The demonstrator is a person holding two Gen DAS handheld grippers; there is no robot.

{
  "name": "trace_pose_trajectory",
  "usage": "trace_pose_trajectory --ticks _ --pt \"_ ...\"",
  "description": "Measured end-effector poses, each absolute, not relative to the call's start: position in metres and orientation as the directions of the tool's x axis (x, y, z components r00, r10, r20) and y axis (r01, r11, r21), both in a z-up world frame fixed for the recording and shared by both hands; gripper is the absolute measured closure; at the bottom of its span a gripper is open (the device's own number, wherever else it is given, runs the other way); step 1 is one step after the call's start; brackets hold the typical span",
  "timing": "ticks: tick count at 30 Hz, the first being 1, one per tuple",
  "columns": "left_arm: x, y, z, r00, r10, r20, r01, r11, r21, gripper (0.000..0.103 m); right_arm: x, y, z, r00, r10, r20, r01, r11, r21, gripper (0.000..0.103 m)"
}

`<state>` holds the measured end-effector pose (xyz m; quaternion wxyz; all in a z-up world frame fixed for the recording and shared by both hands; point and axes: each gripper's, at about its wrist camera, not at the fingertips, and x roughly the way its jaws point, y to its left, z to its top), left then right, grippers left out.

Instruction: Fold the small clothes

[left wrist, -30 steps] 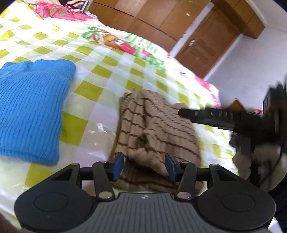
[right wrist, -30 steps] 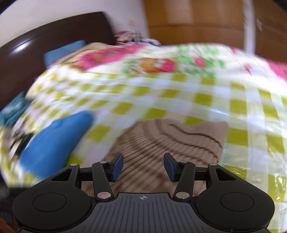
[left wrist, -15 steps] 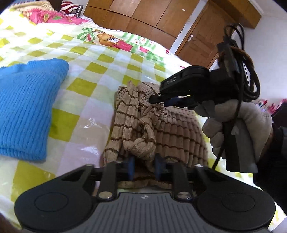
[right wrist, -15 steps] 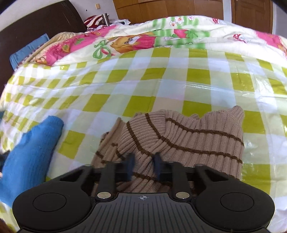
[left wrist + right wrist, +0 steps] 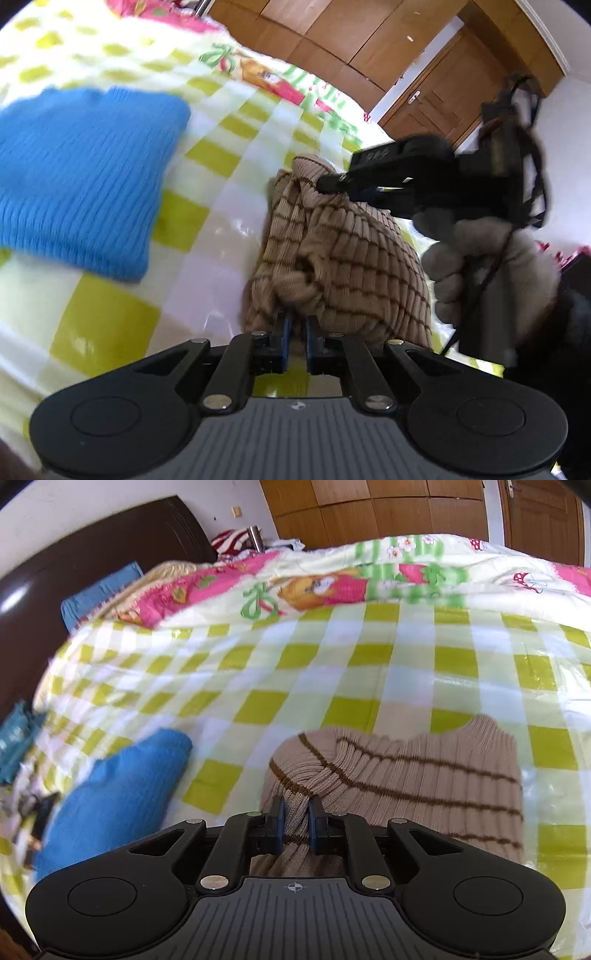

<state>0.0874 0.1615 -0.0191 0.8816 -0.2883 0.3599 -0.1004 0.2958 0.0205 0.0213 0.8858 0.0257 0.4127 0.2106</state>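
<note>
Both grippers clamped on the striped sweater, which sits bunched on the checked bed cover.

Your left gripper [image 5: 295, 332] is pinching a fold at the near edge of the beige brown-striped sweater [image 5: 351, 258]. Your right gripper [image 5: 295, 819] has a ridge of the same knit squeezed between its pads, jaws recently closed. Sweater lies on the yellow-green checked cover [image 5: 332, 672], with the folded blue sweater [image 5: 81, 173] to its left, apart.

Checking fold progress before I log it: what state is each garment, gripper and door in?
Striped beige sweater: crumpled, pinched by both grippers.
Blue sweater: folded, lying flat, untouched.
Left gripper: shut on beige knit.
Right gripper: shut on beige knit.
Door: closed.
</note>
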Motion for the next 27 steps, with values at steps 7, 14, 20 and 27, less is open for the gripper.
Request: trace_pose_trajectory --ticks 7,14,20,27 --pt "0.080 0.156 0.015 0.818 -0.348 -0.458 0.079 0.857 -0.510 0.046 0.294 0.018 0.023 0.554 0.412 -0.723 -0.389 0.897 0.212 0.077" --pt "0.125 0.124 0.001 0.755 -0.314 -0.576 0.109 0.926 -0.363 0.077 0.287 -0.006 0.044 0.575 0.459 -0.678 -0.410 0.878 0.246 0.074" --pt "0.125 0.136 -0.020 0.696 -0.296 -0.654 0.026 0.921 -0.389 0.079 0.288 -0.025 0.024 0.576 0.418 -0.703 -0.390 0.896 0.213 0.073" --pt "0.121 0.131 -0.022 0.685 -0.257 -0.681 0.001 0.936 -0.352 0.078 0.309 0.010 -0.011 0.573 0.417 -0.706 -0.431 0.885 0.173 0.072"
